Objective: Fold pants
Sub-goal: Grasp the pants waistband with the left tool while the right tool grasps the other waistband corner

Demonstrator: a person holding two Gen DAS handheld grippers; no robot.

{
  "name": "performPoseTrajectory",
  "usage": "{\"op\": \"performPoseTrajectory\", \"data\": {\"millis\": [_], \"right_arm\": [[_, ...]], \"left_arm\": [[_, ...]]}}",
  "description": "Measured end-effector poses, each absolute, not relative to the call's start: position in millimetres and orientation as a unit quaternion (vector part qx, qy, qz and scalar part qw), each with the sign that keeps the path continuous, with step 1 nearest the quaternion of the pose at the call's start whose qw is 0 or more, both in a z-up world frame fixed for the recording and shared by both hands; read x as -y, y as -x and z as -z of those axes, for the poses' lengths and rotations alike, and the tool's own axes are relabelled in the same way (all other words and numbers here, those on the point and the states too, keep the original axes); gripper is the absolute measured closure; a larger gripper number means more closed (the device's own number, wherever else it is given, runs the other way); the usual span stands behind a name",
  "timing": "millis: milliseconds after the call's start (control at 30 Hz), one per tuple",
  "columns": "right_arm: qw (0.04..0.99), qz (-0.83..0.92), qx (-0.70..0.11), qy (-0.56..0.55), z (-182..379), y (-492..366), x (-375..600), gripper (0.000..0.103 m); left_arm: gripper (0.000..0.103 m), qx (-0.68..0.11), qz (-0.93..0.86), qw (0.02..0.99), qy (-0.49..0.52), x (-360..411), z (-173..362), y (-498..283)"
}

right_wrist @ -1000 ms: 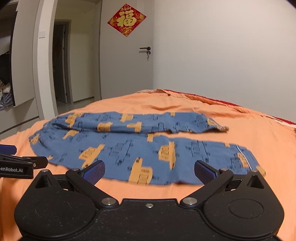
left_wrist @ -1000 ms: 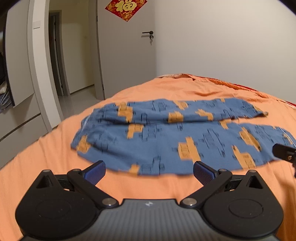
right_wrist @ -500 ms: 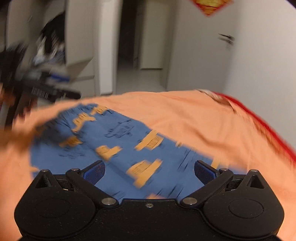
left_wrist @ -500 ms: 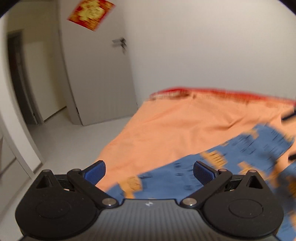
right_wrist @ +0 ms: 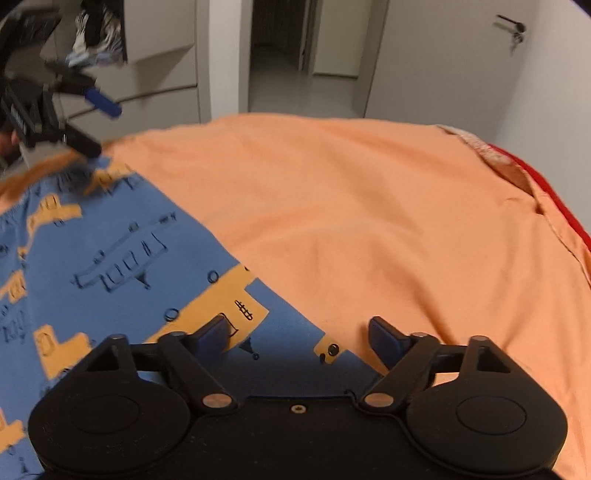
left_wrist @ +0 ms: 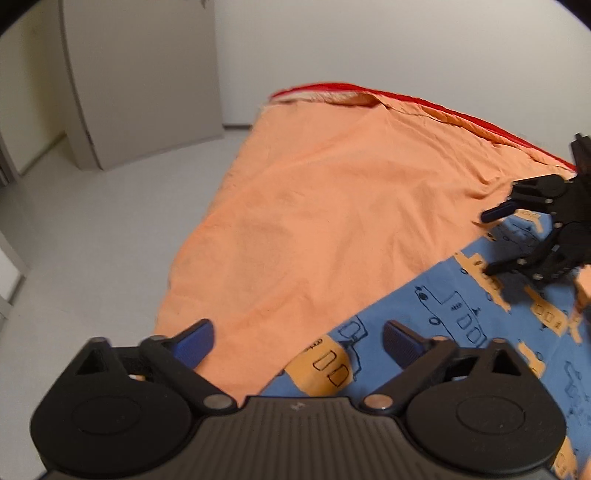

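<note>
Orange bedsheet (left_wrist: 332,206) covers the bed — lightly wrinkled, a red edge (left_wrist: 458,118) along its far side by the white wall (left_wrist: 369,40). White door (right_wrist: 443,55) with dark lever handle (right_wrist: 511,26). Open doorway (right_wrist: 284,48) beyond. Pale floor (left_wrist: 96,229). Clothes (right_wrist: 96,33) in an open wardrobe — blurred.

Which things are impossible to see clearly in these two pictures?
- Pants: left wrist view, cut off by the right and bottom edges.
- Pants' near edge: right wrist view, hidden under the right gripper.
- Left gripper: right wrist view, blurred at the left edge.
</note>
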State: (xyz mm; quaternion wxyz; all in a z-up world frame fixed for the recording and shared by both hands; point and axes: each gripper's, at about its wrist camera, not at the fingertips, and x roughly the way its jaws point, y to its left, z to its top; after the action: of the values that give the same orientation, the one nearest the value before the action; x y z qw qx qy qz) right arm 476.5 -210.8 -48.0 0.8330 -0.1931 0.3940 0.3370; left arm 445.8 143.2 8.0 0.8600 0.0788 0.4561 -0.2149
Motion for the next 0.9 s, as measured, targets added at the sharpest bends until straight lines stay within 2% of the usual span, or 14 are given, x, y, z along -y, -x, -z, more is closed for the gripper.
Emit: {"op": "performPoseTrajectory", "data": {"millis": [67,133,167,233,300,333,367,400,433,500,533,567,600,900], "right_arm": [[0.828,-0.341,-0.402,0.190,53.7,-481.8,210.0,0.026],[0.823,-0.347,-0.411,0.183,55.0,-485.9,211.6,0.026],[0.822,-0.350,-0.412,0.181,54.3,-487.0,212.6,0.031],[0.818,-0.356,-0.413,0.182,53.1,-487.7,212.2,0.041],[0.816,-0.359,-0.414,0.184,51.6,-489.5,211.6,0.052],[0.814,-0.361,-0.415,0.185,51.1,-489.5,210.0,0.054],[0.811,-0.365,-0.416,0.188,50.3,-488.0,208.2,0.058],[0.809,-0.366,-0.418,0.194,50.7,-487.1,206.6,0.060],[0.807,-0.366,-0.419,0.199,51.4,-486.4,204.8,0.061],[0.805,-0.364,-0.423,0.202,52.6,-487.4,201.1,0.070],[0.807,-0.359,-0.421,0.205,52.1,-486.5,198.8,0.075],[0.810,-0.352,-0.418,0.211,51.0,-483.8,196.2,0.089],[0.814,-0.342,-0.415,0.218,49.5,-480.3,193.1,0.099],[0.855,-0.288,-0.326,0.280,15.7,-434.6,179.9,0.103]], "left_arm": [[0.022,-0.478,0.235,0.843,-0.074,-145.4,-2.1,-451.8],[0.037,-0.495,0.247,0.830,-0.078,-147.4,3.8,-454.1],[0.043,-0.503,0.251,0.823,-0.080,-148.0,6.9,-455.0],[0.061,-0.531,0.249,0.806,-0.082,-149.0,15.6,-458.8],[0.062,-0.546,0.257,0.793,-0.080,-149.5,19.9,-458.2],[0.066,-0.547,0.260,0.791,-0.087,-148.7,20.3,-456.5],[0.071,-0.546,0.257,0.792,-0.098,-147.5,20.8,-454.7],[0.081,-0.544,0.250,0.794,-0.107,-146.1,21.4,-453.5],[0.087,-0.542,0.241,0.798,-0.109,-145.0,21.7,-452.2],[0.096,-0.538,0.220,0.808,-0.102,-142.4,20.2,-447.6],[0.098,-0.533,0.209,0.813,-0.102,-139.8,18.2,-443.3],[0.099,-0.526,0.199,0.820,-0.105,-137.4,15.9,-437.3],[0.100,-0.517,0.192,0.827,-0.110,-134.3,13.5,-430.2],[0.101,-0.440,0.154,0.874,-0.134,-134.9,-28.8,-391.5]]}}
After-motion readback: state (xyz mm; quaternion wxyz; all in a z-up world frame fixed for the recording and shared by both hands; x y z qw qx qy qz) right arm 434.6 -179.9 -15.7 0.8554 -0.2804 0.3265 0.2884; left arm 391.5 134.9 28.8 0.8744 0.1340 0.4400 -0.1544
